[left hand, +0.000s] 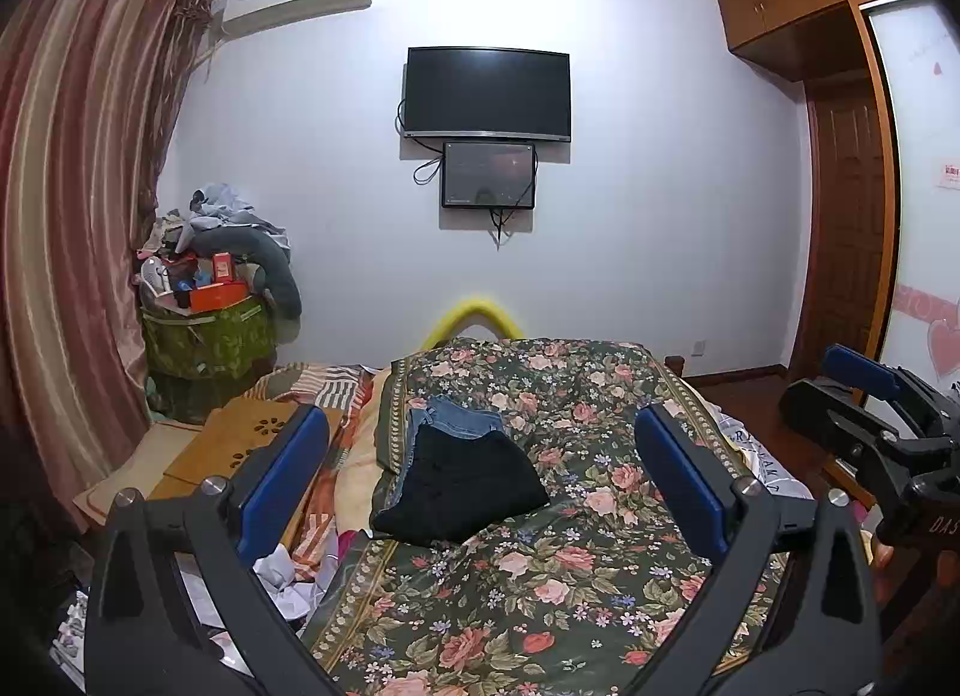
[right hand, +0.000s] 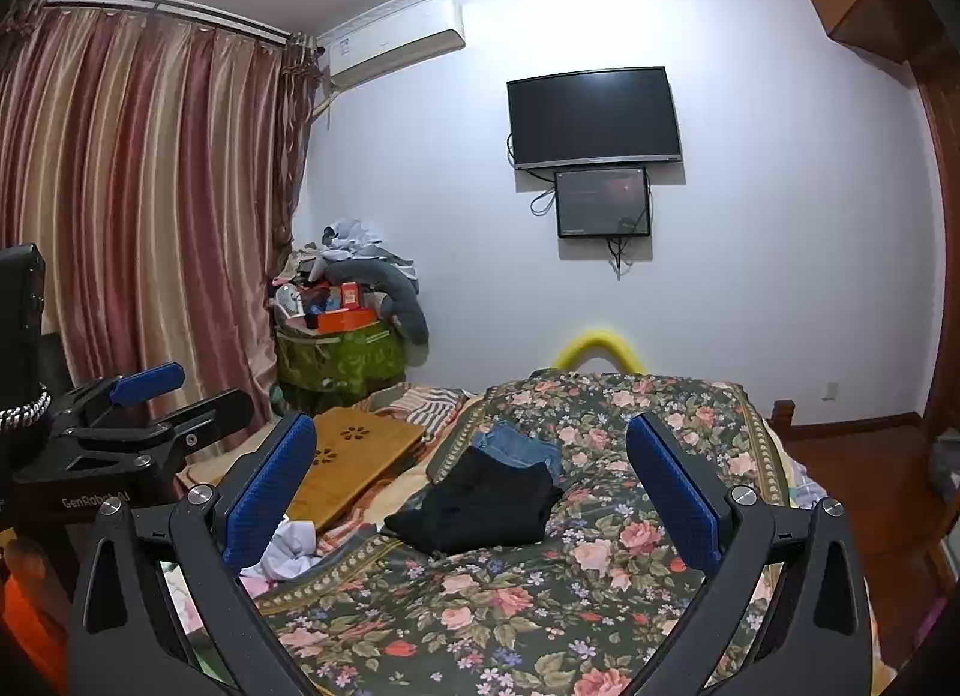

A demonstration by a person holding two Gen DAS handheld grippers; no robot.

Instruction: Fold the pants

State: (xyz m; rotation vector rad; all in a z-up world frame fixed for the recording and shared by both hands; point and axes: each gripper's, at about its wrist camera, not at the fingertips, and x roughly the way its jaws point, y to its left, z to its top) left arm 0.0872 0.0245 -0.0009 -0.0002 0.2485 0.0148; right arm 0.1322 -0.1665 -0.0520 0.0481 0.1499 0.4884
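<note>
Both tools held wide apart, empty: left gripper [left hand: 480, 468], right gripper [right hand: 471, 480]. Black pants [left hand: 462, 486] lie bunched on the floral bedspread [left hand: 540, 594], overlapping jeans [left hand: 456, 414]. I judge the pants soft and limp; pinch the near hem corners.

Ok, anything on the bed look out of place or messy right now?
Nothing damaged or spilled. The black folded pants sit skewed on the blue denim jeans, not squared up, on the floral bedspread. Crumpled white cloth lies off the bedspread's left edge. Both grippers hang open, empty.
</note>
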